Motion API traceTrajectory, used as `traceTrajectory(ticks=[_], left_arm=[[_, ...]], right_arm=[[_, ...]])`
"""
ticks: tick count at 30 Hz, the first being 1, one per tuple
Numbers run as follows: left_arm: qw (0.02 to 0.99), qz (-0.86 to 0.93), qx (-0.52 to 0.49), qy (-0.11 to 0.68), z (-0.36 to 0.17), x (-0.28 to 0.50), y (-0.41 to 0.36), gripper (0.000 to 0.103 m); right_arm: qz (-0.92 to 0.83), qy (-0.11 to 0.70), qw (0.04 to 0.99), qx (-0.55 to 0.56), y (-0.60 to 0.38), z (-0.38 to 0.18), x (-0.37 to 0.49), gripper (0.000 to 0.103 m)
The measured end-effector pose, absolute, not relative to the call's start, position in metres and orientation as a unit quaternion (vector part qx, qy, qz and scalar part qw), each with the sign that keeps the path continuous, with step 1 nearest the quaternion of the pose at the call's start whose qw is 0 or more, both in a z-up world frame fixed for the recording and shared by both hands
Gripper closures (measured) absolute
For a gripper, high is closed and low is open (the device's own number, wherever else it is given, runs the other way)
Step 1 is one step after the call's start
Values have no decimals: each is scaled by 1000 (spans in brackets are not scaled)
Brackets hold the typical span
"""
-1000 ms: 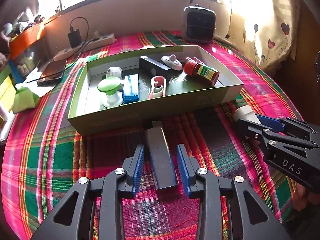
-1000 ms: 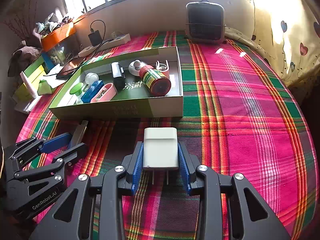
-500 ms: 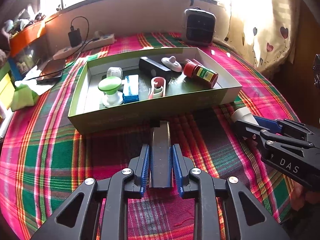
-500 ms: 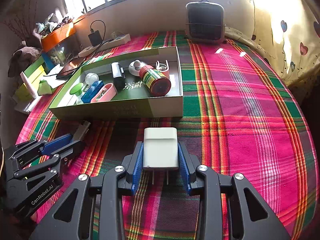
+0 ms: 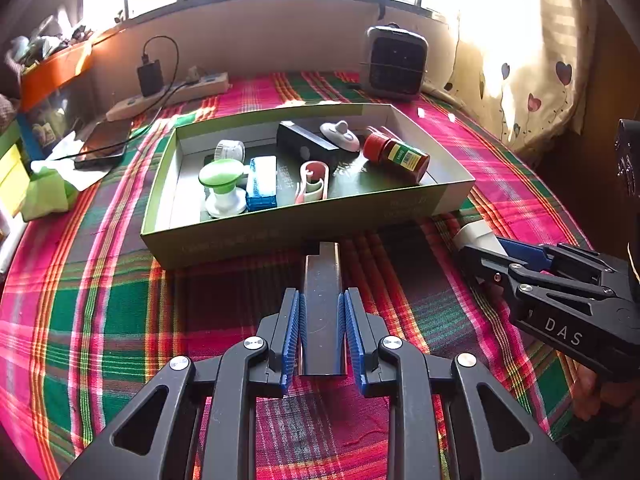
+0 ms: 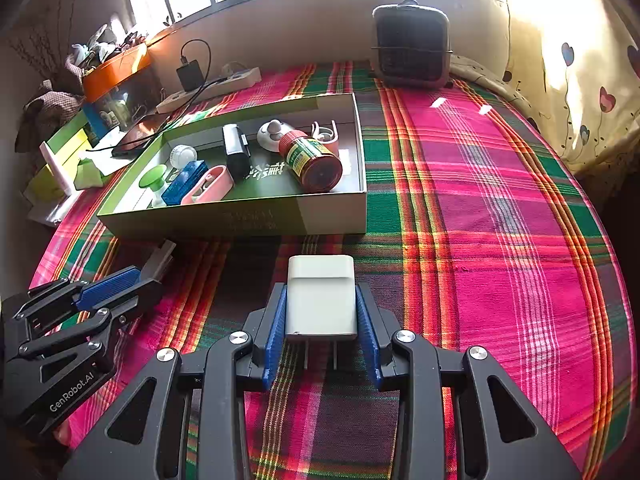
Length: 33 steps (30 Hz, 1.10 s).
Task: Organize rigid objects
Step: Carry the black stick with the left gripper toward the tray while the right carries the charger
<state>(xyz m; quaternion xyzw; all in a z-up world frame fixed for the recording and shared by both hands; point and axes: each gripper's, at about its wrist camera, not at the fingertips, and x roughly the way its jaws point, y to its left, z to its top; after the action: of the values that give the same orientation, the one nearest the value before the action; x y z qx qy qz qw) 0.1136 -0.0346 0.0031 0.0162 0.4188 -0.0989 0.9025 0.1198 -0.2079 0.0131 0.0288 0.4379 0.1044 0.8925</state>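
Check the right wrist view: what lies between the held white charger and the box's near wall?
Only bare plaid cloth separates the white charger, clamped in the right tool, from the green box, as the right wrist view shows.

On the table (image 6: 500, 200), the tray (image 6: 240, 220) lies toward the left edge, the heater (image 6: 412, 44) behind it at the back edge, the power strip (image 6: 212, 88) at the back-left corner.
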Motion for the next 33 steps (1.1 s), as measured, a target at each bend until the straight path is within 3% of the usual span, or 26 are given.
traceTrajectory(ticks=[33], left_arm=[[908, -103, 9, 406, 12, 108, -34, 81]], right_arm=[[110, 426, 898, 15, -203, 18, 112, 68]])
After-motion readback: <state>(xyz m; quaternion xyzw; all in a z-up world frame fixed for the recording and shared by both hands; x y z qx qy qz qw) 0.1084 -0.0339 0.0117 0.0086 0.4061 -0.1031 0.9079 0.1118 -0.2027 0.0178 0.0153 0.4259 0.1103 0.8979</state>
